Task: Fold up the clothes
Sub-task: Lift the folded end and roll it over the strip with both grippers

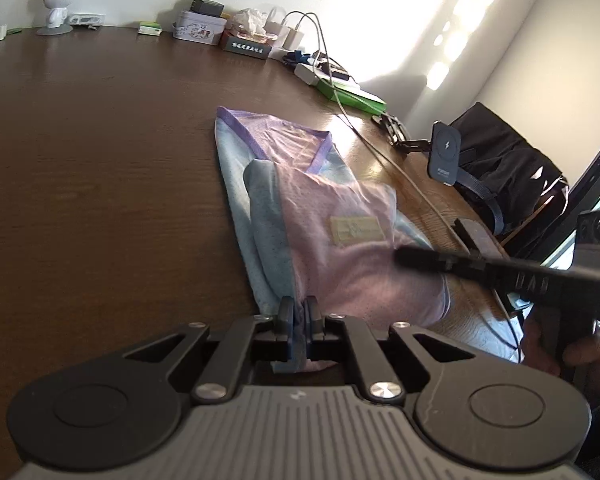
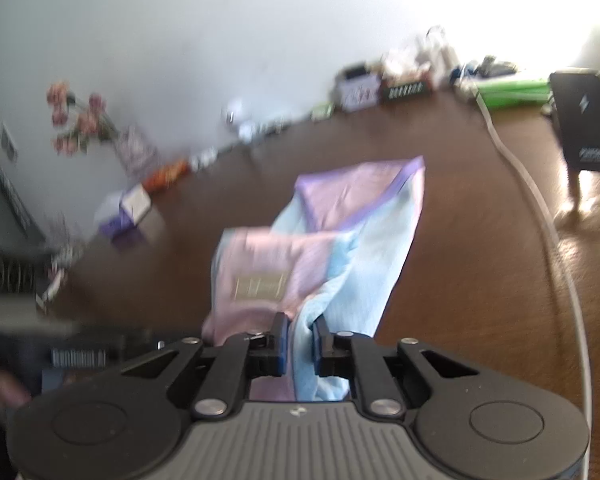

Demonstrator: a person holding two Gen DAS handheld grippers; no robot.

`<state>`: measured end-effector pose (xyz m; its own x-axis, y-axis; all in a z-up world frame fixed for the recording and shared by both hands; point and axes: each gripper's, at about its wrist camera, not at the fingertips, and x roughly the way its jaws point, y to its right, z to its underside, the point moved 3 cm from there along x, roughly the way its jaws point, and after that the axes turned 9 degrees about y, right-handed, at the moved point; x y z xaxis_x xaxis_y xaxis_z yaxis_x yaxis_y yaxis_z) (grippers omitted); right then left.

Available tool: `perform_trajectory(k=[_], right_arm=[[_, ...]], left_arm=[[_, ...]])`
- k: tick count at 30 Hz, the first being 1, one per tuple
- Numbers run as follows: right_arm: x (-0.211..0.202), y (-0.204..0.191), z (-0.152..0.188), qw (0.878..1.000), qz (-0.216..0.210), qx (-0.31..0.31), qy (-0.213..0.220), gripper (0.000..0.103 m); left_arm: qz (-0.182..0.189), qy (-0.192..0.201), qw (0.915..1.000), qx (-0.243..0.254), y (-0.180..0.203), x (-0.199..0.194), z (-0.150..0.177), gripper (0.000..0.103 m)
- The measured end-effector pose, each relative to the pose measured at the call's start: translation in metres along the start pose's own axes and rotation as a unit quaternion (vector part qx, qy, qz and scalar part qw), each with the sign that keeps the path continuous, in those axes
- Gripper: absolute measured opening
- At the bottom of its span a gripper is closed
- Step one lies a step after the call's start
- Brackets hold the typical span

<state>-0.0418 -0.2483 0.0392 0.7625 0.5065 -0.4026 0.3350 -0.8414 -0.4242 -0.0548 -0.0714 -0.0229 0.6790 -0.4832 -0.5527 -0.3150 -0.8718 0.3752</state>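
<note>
Right wrist view motion-blurred; flowers (image 2: 78, 120) and shirt label (image 2: 260, 286) indistinct.

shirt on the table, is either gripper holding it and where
Both hold the pink and blue shirt at its near edge: left gripper and right gripper, jaws shut on fabric.

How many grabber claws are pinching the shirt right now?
2. The left gripper pinches the near hem of the pink and light-blue mesh shirt lying on the dark brown wooden table. The right gripper pinches its light-blue edge.
</note>
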Motion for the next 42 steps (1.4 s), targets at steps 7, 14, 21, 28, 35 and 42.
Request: perform_trajectory(k=[7, 14, 21, 28, 35, 42], right_arm=[[0.019, -0.007, -0.018, 0.999, -0.002, -0.044, 0.029, 0.014], [0.044, 0.003, -0.018, 0.999, 0.031, -0.042, -0.003, 0.014], [0.038, -0.002, -0.024, 0.998, -0.001, -0.056, 0.009, 0.015], [0.051, 0.007, -0.021, 0.999, 0.029, -0.029, -0.01, 0.017], [0.042, -0.01, -0.023, 0.998, 0.015, -0.054, 0.02, 0.018], [0.045, -0.001, -0.011, 0.998, 0.038, -0.056, -0.007, 0.016]], left_arm=[[-0.031, 0.07, 0.9968, -0.022, -0.009, -0.021, -0.031, 0.037], [-0.051, 0.041, 0.9978, 0.015, -0.007, 0.031, -0.057, 0.017], [-0.042, 0.018, 0.9989, 0.006, -0.019, 0.036, -0.045, 0.017], [-0.012, 0.029, 0.9994, 0.01, -0.014, 0.028, -0.053, 0.035], [-0.014, 0.02, 0.9993, 0.029, -0.004, 0.05, -0.057, 0.027], [-0.016, 0.014, 0.9989, 0.041, -0.001, 0.059, -0.053, 0.027]])
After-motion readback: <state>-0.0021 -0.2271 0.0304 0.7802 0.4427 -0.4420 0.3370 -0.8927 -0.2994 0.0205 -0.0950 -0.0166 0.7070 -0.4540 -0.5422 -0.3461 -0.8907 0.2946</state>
